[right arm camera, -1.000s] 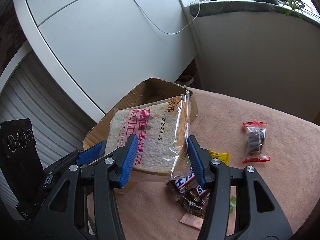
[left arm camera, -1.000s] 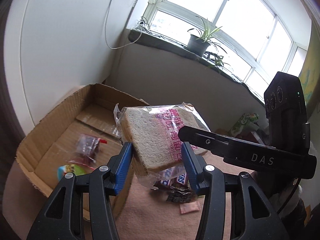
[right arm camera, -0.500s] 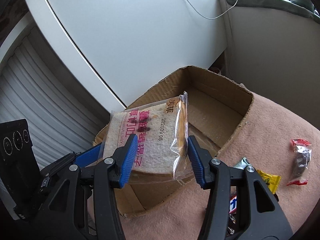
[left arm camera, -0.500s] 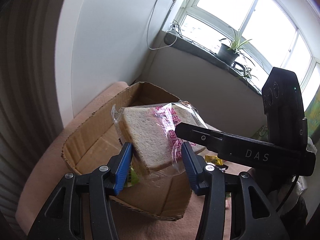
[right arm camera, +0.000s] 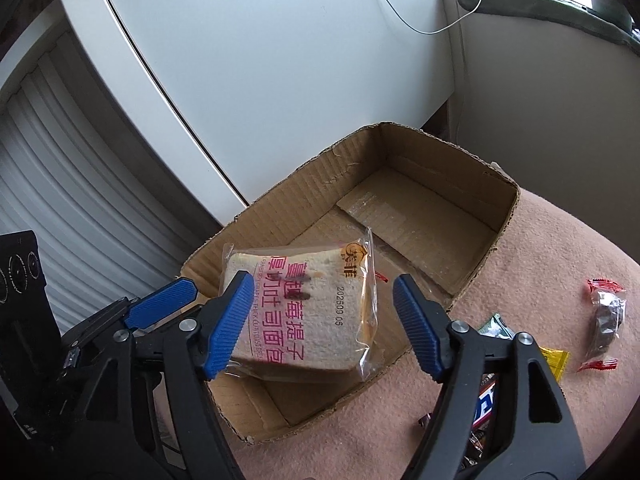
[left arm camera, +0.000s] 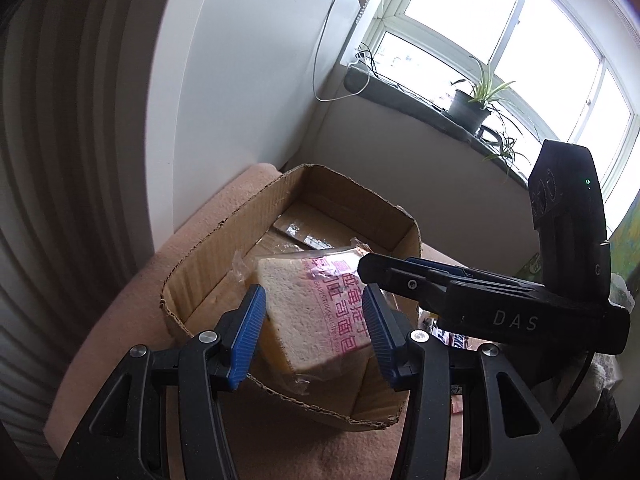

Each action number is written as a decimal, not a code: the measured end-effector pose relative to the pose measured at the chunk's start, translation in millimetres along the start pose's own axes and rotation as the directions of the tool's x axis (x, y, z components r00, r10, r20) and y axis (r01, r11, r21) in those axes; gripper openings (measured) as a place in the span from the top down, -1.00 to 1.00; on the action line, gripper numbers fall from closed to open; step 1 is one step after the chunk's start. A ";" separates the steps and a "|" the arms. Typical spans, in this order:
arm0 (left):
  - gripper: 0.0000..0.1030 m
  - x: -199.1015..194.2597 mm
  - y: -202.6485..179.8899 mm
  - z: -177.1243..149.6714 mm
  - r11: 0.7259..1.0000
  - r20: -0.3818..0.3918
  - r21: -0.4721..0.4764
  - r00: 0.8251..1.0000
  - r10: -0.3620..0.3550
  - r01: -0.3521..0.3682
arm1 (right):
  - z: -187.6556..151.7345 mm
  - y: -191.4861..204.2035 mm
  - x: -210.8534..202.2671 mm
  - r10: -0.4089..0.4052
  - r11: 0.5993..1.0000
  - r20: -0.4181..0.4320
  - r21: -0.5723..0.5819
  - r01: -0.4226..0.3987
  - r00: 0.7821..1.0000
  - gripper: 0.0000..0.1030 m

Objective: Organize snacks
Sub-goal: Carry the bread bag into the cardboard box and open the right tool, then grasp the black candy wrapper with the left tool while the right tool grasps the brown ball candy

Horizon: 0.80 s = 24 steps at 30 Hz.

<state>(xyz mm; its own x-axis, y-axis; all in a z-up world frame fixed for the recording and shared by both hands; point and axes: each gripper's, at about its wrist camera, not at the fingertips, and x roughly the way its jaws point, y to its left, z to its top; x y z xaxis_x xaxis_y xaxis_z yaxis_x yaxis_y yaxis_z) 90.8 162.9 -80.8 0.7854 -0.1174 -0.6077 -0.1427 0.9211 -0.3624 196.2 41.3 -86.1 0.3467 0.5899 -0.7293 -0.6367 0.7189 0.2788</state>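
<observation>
Two tongs over cardboard box (right arm camera: pixel 404 216) on pink worktop (right arm camera: pixel 532 256), so drop lands inside. Bagged bread slice (right arm camera: pixel 304 316) above box's near end. Left tongs (left arm camera: pixel 312 328) pinch bread. Right tongs (right arm camera: pixel 320 324) opening, pads off bread, handing weight to left. Loose snacks (right arm camera: pixel 604 320) wait on worktop beside box.

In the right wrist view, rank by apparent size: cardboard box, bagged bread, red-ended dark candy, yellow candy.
1. Cardboard box, clearly largest.
2. Bagged bread, though it sits nearest the camera, which inflates it.
3. Red-ended dark candy.
4. Yellow candy, smallest, but the claw finger partly hides it, so its rank against the dark candy is unsure.
</observation>
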 end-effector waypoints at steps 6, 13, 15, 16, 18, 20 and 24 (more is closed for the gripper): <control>0.07 -9.2 -1.7 -1.3 1.000 0.012 -0.002 1.000 -0.003 0.003 | -4.1 -0.6 -19.9 -0.011 1.000 0.033 0.002 0.011 0.999 -0.45; 0.07 -17.3 -12.4 -6.3 1.000 0.019 0.011 1.000 -0.021 0.021 | -22.2 -15.5 -61.4 -0.044 0.999 0.073 0.014 0.043 0.996 -0.45; 0.07 -18.9 -18.2 -8.6 0.999 0.023 0.027 0.999 -0.036 0.035 | -31.8 -26.5 -73.0 -0.068 0.997 0.077 0.028 0.066 0.995 -0.45; 0.07 -19.1 -21.3 -10.0 0.999 0.026 0.036 0.999 -0.042 0.041 | -37.5 -33.2 -79.4 -0.080 0.996 0.078 0.041 0.077 0.994 -0.45; 0.07 -18.8 -28.7 -13.0 0.997 0.027 0.052 0.998 -0.061 0.059 | -49.1 -46.7 -90.5 -0.106 0.992 0.078 0.070 0.101 0.991 -0.45; 0.07 -17.5 -36.4 -17.1 0.994 0.021 0.070 0.997 -0.080 0.079 | -61.7 -59.1 -98.4 -0.138 0.987 0.076 0.097 0.131 0.988 -0.45; 0.07 -10.4 -52.1 -26.8 0.988 -0.017 0.098 0.993 -0.115 0.116 | -87.3 -76.0 -105.4 -0.186 0.977 0.053 0.114 0.179 0.981 -0.45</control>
<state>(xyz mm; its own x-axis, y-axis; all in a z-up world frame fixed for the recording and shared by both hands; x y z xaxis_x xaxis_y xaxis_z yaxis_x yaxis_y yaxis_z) 73.9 106.2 -74.6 0.7862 -0.2287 -0.5741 0.0090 0.9331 -0.3594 147.9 -107.6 -84.9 0.4947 0.4645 -0.7345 -0.4814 0.8501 0.2135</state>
